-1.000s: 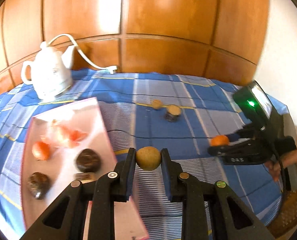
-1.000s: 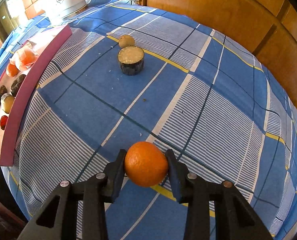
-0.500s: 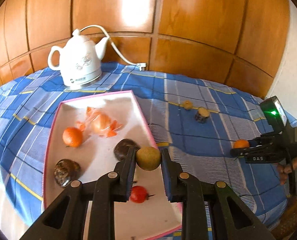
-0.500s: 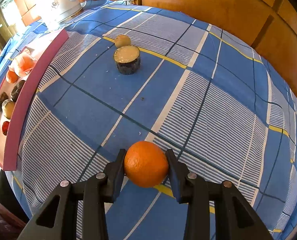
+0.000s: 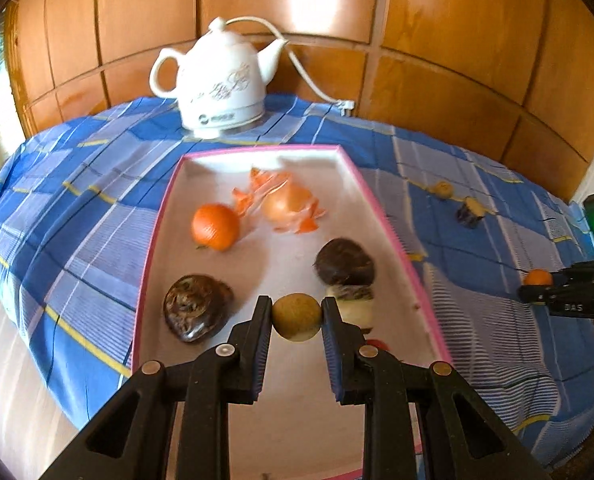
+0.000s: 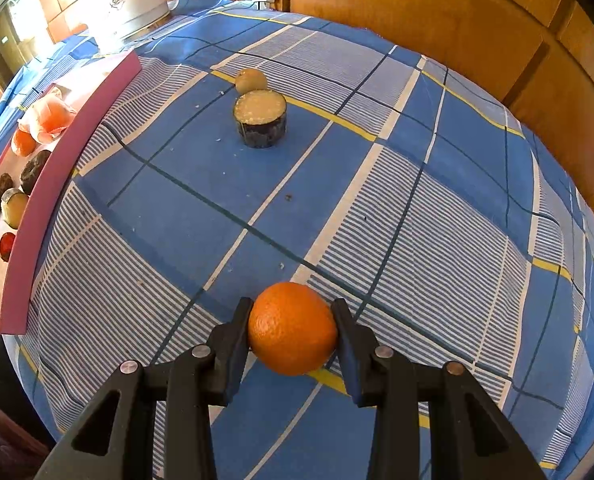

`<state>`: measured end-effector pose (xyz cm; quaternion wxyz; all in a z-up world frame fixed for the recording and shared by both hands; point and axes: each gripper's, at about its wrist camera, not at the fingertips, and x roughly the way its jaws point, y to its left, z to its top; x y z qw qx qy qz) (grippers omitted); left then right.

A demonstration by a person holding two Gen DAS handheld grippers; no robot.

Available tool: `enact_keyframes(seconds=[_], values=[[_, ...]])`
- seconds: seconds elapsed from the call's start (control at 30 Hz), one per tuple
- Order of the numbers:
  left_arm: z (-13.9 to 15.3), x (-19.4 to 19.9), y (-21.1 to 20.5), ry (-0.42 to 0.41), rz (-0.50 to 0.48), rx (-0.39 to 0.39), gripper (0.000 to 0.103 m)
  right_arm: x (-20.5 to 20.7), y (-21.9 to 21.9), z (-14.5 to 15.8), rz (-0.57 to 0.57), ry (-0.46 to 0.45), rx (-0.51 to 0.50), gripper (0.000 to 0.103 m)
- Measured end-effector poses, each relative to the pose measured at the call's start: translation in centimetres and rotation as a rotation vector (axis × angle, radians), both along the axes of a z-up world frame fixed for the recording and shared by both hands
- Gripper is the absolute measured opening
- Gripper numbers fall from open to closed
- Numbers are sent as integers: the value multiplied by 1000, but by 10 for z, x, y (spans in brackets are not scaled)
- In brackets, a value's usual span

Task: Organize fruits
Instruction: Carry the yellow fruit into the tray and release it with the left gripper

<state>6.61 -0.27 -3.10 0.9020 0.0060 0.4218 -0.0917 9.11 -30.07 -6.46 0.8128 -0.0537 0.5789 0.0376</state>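
My left gripper [image 5: 297,316] is shut on a small round tan fruit [image 5: 297,317], held above the pink-rimmed white tray [image 5: 257,152]. In the tray lie an orange [image 5: 215,227], a peeled orange in its peel [image 5: 285,204], two dark brown fruits [image 5: 198,307] [image 5: 344,262], a cut pale piece [image 5: 353,307] and a small red fruit [image 5: 377,345] half hidden by a finger. My right gripper [image 6: 293,328] is shut on an orange [image 6: 293,328] above the blue checked cloth. On the cloth sit a tan fruit [image 6: 250,80] and a dark-skinned cut piece [image 6: 260,119].
A white electric kettle [image 5: 221,80] with its cord stands behind the tray by the wooden wall panels. The right gripper with its green light [image 5: 569,292] shows at the right edge of the left wrist view. The blue cloth drops off at the table's left and near edges.
The left gripper has carried the tan fruit leftward from over the cloth to over the tray and slightly lower. The right gripper and its orange have kept still.
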Motion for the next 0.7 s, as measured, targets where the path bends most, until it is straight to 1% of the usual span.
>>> enact_keyframes(seconds=[0.27,0.7], values=[[-10,1,0,20,9,13,25,0,0,1,1,-1,-2,39],[-11,1,2,21,22,8,25,-1,2,2,4,-3,-10,39]])
